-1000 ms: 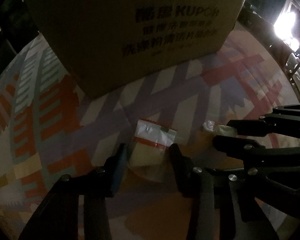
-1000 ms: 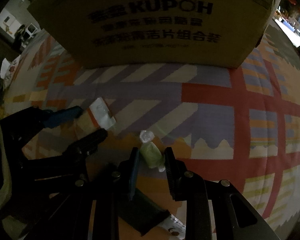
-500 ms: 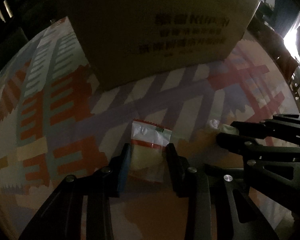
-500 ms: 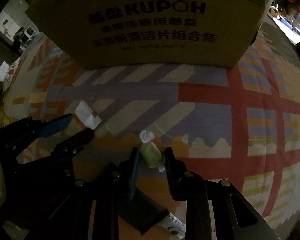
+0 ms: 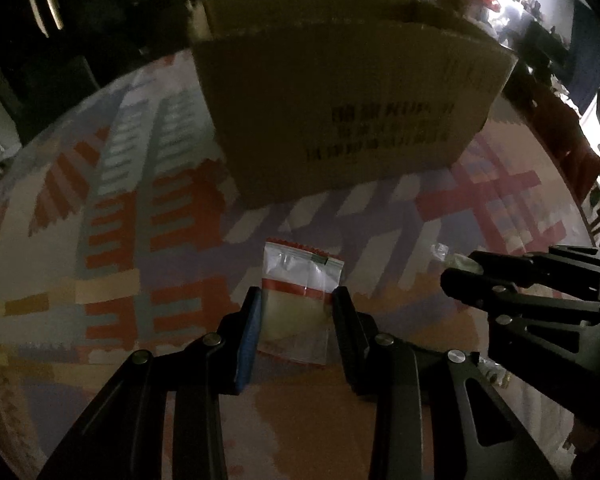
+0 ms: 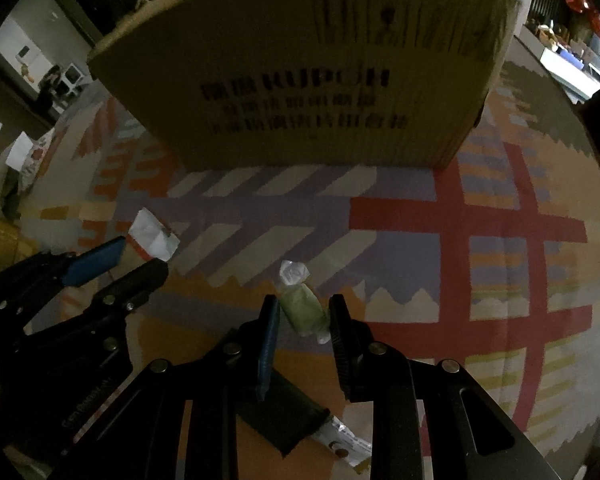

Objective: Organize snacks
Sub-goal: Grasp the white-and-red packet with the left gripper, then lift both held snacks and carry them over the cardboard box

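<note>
My left gripper (image 5: 296, 300) is shut on a clear snack packet with a red stripe and a pale yellow filling (image 5: 296, 300), held above the patterned cloth. My right gripper (image 6: 304, 312) is shut on a green wrapped candy (image 6: 302, 308) with white twisted ends. In the left wrist view the right gripper (image 5: 460, 276) shows at the right with the candy tip. In the right wrist view the left gripper (image 6: 124, 260) shows at the left with the packet's white end (image 6: 154, 236). A large open cardboard box (image 5: 340, 120) stands ahead, also in the right wrist view (image 6: 300, 80).
The patterned cloth (image 6: 500, 240) covers the table. A dark flat packet (image 6: 284, 420) and a small white wrapper (image 6: 348, 446) lie below my right gripper. Chairs and a dim room lie beyond the table edge (image 5: 572, 152).
Both grippers have risen with their snacks; the box now looks lower and its top edge shows. The left gripper's fingers closed in on the packet.
</note>
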Action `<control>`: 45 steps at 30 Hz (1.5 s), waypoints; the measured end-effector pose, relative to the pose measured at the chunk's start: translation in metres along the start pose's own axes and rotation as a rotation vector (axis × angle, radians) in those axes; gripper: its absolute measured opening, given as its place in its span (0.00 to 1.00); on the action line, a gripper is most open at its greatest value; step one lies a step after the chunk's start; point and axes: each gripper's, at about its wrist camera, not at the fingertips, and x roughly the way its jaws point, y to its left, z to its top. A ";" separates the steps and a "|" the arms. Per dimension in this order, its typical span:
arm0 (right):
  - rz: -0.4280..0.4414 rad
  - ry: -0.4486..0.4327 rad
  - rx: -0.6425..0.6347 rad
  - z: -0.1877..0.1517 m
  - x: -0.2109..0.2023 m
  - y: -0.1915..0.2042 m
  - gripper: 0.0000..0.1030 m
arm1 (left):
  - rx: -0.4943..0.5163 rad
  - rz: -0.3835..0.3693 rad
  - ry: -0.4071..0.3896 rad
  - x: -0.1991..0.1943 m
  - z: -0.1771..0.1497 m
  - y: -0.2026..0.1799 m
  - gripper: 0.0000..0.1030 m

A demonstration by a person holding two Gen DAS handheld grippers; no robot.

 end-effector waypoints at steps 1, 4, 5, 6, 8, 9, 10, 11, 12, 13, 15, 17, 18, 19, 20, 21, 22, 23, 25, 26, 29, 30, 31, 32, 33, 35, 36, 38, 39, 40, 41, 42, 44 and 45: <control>0.000 -0.008 -0.002 0.001 -0.003 0.000 0.26 | -0.004 0.008 -0.010 -0.004 0.001 0.000 0.34; 0.001 -0.037 -0.014 0.003 -0.015 0.001 0.26 | -0.017 0.017 -0.028 -0.014 0.002 0.000 0.34; 0.001 -0.048 -0.019 0.003 -0.019 0.001 0.26 | -0.019 0.022 -0.036 -0.017 0.002 0.000 0.34; 0.000 -0.059 -0.024 0.004 -0.023 0.002 0.26 | -0.023 0.030 -0.046 -0.021 0.003 0.000 0.34; 0.001 -0.076 -0.030 0.005 -0.030 0.002 0.26 | -0.031 0.036 -0.058 -0.028 0.004 -0.003 0.34; 0.002 -0.088 -0.036 0.006 -0.034 0.003 0.26 | -0.037 0.036 -0.064 -0.031 0.005 -0.003 0.34; 0.002 -0.096 -0.041 0.007 -0.037 0.004 0.26 | -0.042 0.035 -0.071 -0.035 0.006 -0.003 0.34; 0.002 -0.104 -0.045 0.007 -0.040 0.004 0.26 | -0.047 0.036 -0.079 -0.038 0.007 -0.003 0.34; 0.004 -0.113 -0.049 0.008 -0.044 0.004 0.26 | -0.051 0.038 -0.086 -0.041 0.008 -0.004 0.34; 0.007 -0.120 -0.052 0.008 -0.049 0.002 0.26 | -0.054 0.042 -0.095 -0.044 0.010 -0.004 0.34; 0.013 -0.138 -0.057 0.011 -0.056 0.004 0.26 | -0.061 0.044 -0.114 -0.052 0.013 -0.005 0.34; 0.015 -0.152 -0.063 0.014 -0.062 0.004 0.26 | -0.069 0.042 -0.128 -0.058 0.016 -0.004 0.34; 0.015 -0.163 -0.067 0.015 -0.066 0.004 0.26 | -0.074 0.042 -0.137 -0.061 0.017 -0.004 0.34; 0.015 -0.173 -0.069 0.016 -0.070 0.005 0.26 | -0.078 0.042 -0.146 -0.065 0.020 -0.005 0.34; 0.016 -0.182 -0.072 0.017 -0.073 0.005 0.26 | -0.080 0.043 -0.154 -0.068 0.021 -0.005 0.34; 0.016 -0.196 -0.078 0.019 -0.078 0.005 0.26 | -0.081 0.046 -0.165 -0.072 0.023 -0.006 0.34; 0.015 -0.205 -0.082 0.020 -0.082 0.005 0.26 | -0.083 0.048 -0.177 -0.076 0.026 -0.006 0.34; 0.011 -0.218 -0.087 0.021 -0.086 0.007 0.26 | -0.084 0.047 -0.184 -0.079 0.027 -0.007 0.34; 0.003 -0.245 -0.096 0.025 -0.094 0.007 0.26 | -0.094 0.045 -0.198 -0.085 0.031 -0.006 0.34; 0.003 -0.257 -0.099 0.027 -0.099 0.008 0.26 | -0.098 0.043 -0.207 -0.088 0.033 -0.006 0.34; -0.002 -0.291 -0.109 0.033 -0.110 0.009 0.26 | -0.105 0.041 -0.229 -0.094 0.041 -0.005 0.34; -0.005 -0.306 -0.114 0.036 -0.114 0.009 0.26 | -0.107 0.038 -0.234 -0.096 0.043 -0.005 0.34; -0.007 -0.314 -0.116 0.037 -0.116 0.010 0.26 | -0.108 0.032 -0.239 -0.099 0.046 -0.005 0.34; -0.009 -0.324 -0.120 0.039 -0.119 0.011 0.26 | -0.111 0.028 -0.244 -0.101 0.049 -0.004 0.34; -0.012 -0.337 -0.123 0.041 -0.123 0.011 0.26 | -0.115 0.025 -0.250 -0.103 0.051 -0.003 0.34; -0.015 -0.351 -0.126 0.044 -0.128 0.011 0.26 | -0.120 0.024 -0.267 -0.108 0.057 -0.001 0.34; -0.013 -0.360 -0.127 0.046 -0.131 0.012 0.26 | -0.120 0.024 -0.277 -0.111 0.059 -0.001 0.34; -0.014 -0.374 -0.131 0.050 -0.135 0.012 0.26 | -0.119 0.025 -0.291 -0.114 0.064 0.000 0.34; -0.014 -0.381 -0.132 0.052 -0.138 0.013 0.26 | -0.117 0.026 -0.298 -0.116 0.067 0.000 0.34; -0.012 -0.388 -0.133 0.054 -0.141 0.013 0.26 | -0.115 0.026 -0.305 -0.118 0.070 0.000 0.34; -0.011 -0.395 -0.133 0.056 -0.143 0.013 0.26 | -0.113 0.025 -0.309 -0.119 0.073 -0.001 0.34; -0.011 -0.402 -0.134 0.059 -0.145 0.014 0.26 | -0.111 0.025 -0.315 -0.121 0.077 -0.001 0.34; -0.012 -0.420 -0.133 0.064 -0.149 0.013 0.26 | -0.111 0.020 -0.322 -0.122 0.083 -0.001 0.34; -0.012 -0.428 -0.133 0.068 -0.151 0.013 0.26 | -0.112 0.019 -0.324 -0.122 0.086 0.000 0.34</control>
